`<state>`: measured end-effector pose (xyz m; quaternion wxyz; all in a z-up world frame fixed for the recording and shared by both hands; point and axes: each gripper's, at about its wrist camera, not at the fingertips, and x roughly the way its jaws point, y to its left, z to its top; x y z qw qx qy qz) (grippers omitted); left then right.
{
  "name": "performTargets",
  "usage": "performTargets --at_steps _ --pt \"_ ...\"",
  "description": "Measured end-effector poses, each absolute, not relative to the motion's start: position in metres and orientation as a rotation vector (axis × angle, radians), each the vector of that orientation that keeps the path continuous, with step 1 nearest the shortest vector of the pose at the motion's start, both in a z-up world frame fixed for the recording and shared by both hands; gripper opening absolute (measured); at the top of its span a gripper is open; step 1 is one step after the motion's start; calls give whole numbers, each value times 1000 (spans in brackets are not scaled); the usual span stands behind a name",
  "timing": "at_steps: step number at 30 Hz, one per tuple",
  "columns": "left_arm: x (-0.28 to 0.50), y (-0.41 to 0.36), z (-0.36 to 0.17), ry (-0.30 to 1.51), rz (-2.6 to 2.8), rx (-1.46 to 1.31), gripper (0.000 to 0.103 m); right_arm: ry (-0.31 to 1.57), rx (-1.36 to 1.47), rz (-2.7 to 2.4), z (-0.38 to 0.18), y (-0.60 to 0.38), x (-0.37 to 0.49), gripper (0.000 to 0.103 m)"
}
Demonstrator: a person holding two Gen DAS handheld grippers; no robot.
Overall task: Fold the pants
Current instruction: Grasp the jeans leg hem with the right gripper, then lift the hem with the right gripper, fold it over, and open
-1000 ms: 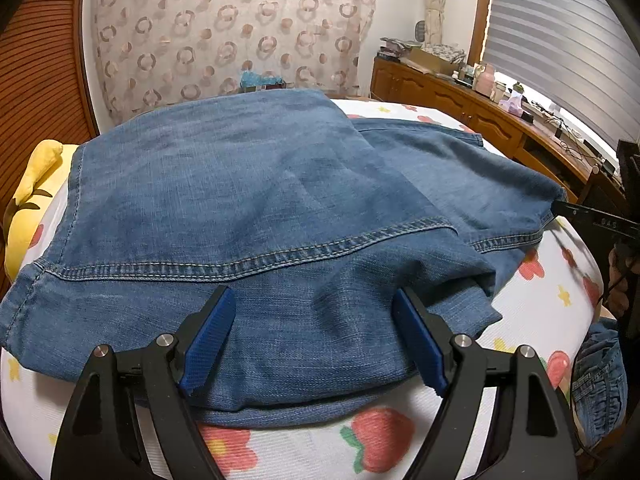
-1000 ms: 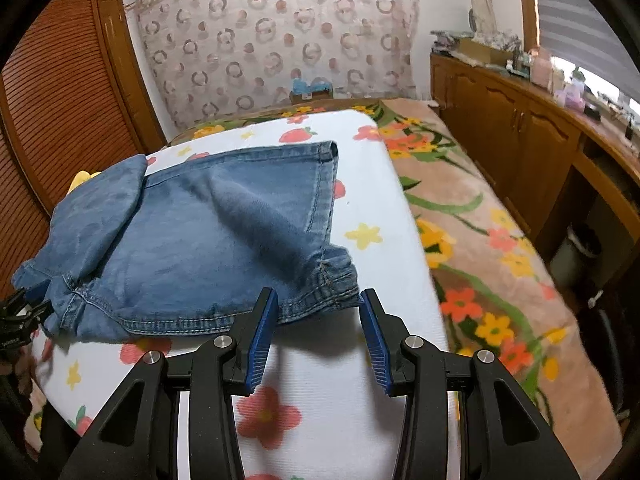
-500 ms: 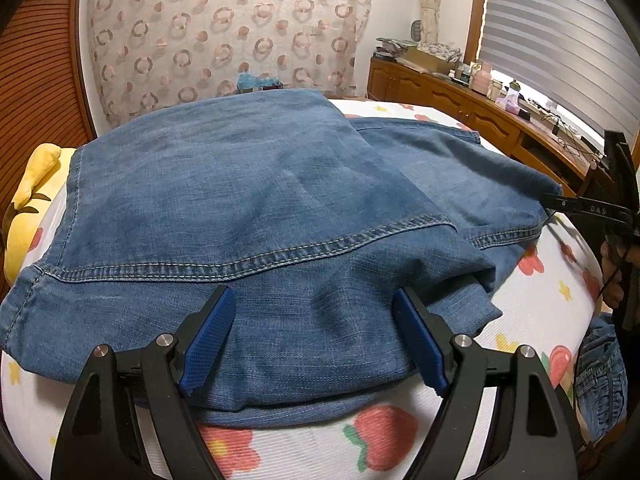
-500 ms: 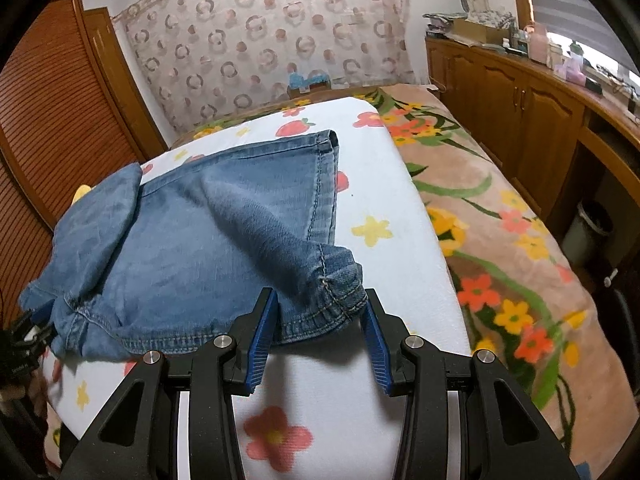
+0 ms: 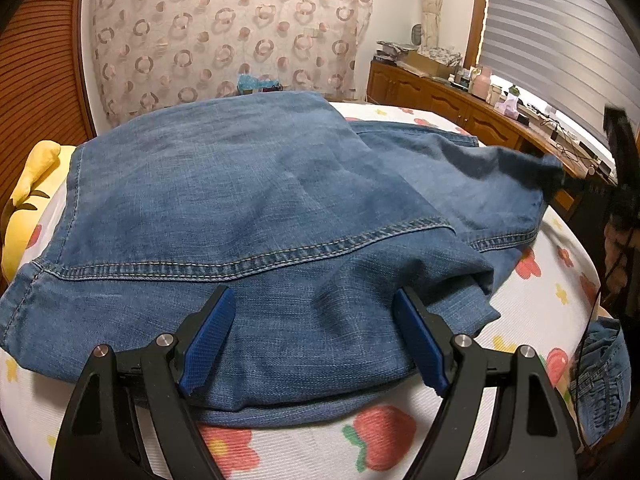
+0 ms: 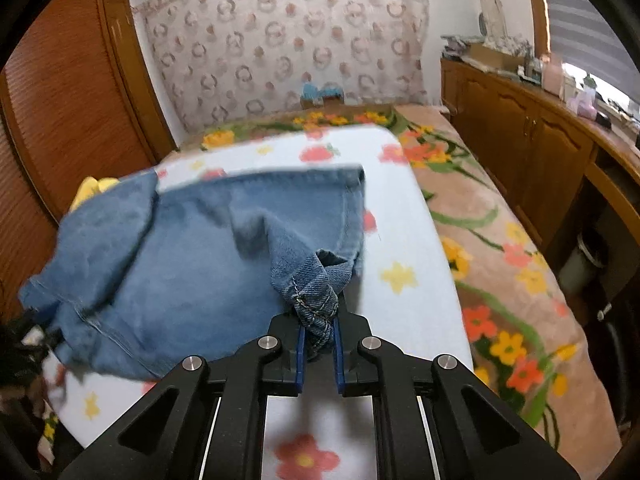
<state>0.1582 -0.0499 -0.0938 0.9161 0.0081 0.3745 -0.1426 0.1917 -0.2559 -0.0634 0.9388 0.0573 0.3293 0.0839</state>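
- Clamping a bunched hem corner of the pants point(image 6: 224, 240), the right gripper point(image 6: 319, 330) sits low over the floral sheet point(image 6: 404, 216), its blue pads point(image 6: 301, 354) narrowed on the denim, which lifts toward them.
- Left gripper point(image 5: 314, 320): level at the near edge of the bed, fingers spread wide, straddling the folded pants point(image 5: 256, 200) without pinching them.
- Denim lies partly folded across the sheet point(image 5: 560, 292); a yellow pillow point(image 5: 28, 200) lies beside it.

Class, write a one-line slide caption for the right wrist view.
Right gripper shut on a bunched hem corner of the denim pants, lifting it off the floral sheet.
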Motion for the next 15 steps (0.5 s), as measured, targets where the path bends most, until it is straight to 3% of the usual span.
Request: performTargets --at_steps 15 --pt "134 -11 -39 669 -246 -34 82 442 -33 532 40 -129 194 10"
